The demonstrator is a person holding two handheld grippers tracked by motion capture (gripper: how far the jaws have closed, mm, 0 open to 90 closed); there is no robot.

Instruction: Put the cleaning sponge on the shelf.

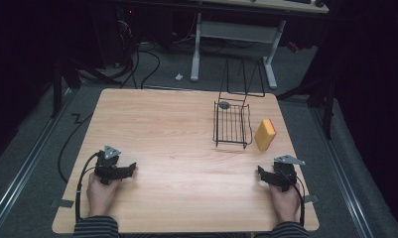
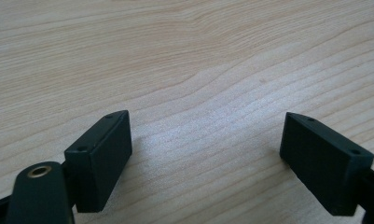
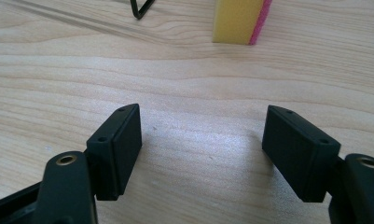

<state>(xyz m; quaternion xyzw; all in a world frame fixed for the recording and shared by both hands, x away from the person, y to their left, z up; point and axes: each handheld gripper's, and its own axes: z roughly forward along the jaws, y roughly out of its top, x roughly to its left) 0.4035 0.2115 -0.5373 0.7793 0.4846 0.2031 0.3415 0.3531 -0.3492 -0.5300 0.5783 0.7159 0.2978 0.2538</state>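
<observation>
A yellow sponge with a pink side [image 1: 265,134] stands on edge on the wooden table [image 1: 176,148], just right of a black wire basket [image 1: 232,123]. My right gripper [image 1: 261,172] rests near the table's front right, below the sponge, its jaws open with bare wood between them. In the right gripper view the sponge [image 3: 240,21] stands ahead of the right gripper [image 3: 203,116], a little to the right, and a basket corner [image 3: 141,8] shows at the top. Held at the front left, my left gripper [image 1: 132,168] is open. Between the wide jaws of the left gripper [image 2: 208,119] lies plain wood.
The basket's tall wire handle [image 1: 243,77] rises behind it, and a small dark round thing [image 1: 224,105] lies at its far left corner. Beyond the table stand a white desk frame [image 1: 233,47] and cables [image 1: 137,64] on the grey floor.
</observation>
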